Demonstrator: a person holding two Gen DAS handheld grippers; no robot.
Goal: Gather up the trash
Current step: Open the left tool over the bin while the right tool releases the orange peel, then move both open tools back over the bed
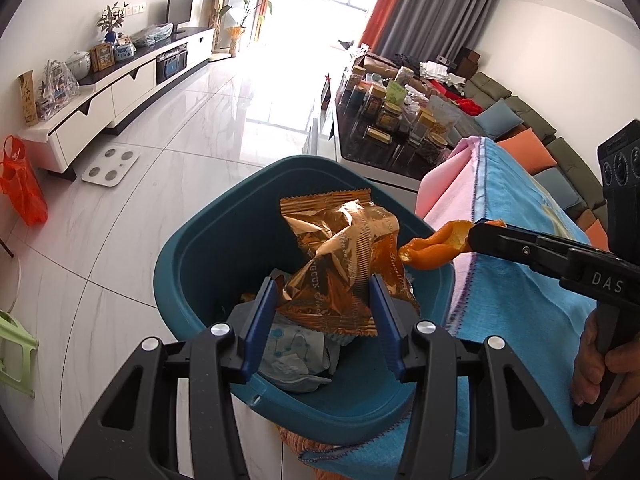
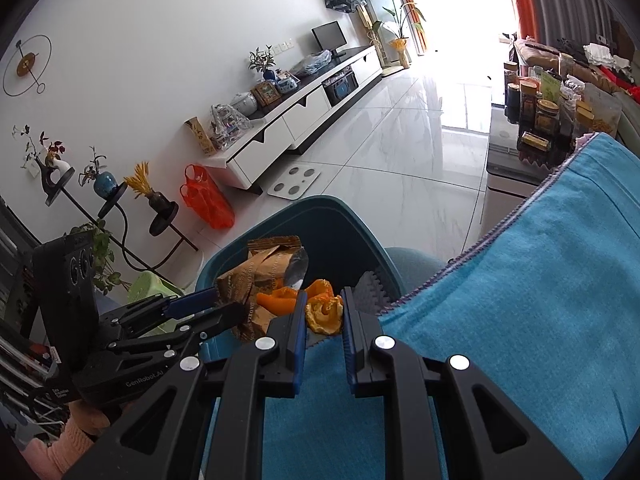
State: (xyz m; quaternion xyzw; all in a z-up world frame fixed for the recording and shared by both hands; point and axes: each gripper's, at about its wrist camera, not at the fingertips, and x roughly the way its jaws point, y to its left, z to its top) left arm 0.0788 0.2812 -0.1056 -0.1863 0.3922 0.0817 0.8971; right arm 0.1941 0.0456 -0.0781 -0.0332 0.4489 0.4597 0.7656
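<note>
A teal trash bin stands on the floor beside a table draped in a blue cloth. My left gripper is shut on a crumpled gold snack wrapper and holds it over the bin's opening. My right gripper is shut on a piece of orange peel at the bin's rim; the peel also shows in the left wrist view, beside the wrapper. White paper trash lies inside the bin.
A pink cloth hangs under the blue one. A dark coffee table with several jars stands behind. A white scale, an orange bag and a white TV cabinet are to the left. A green stool stands near the bin.
</note>
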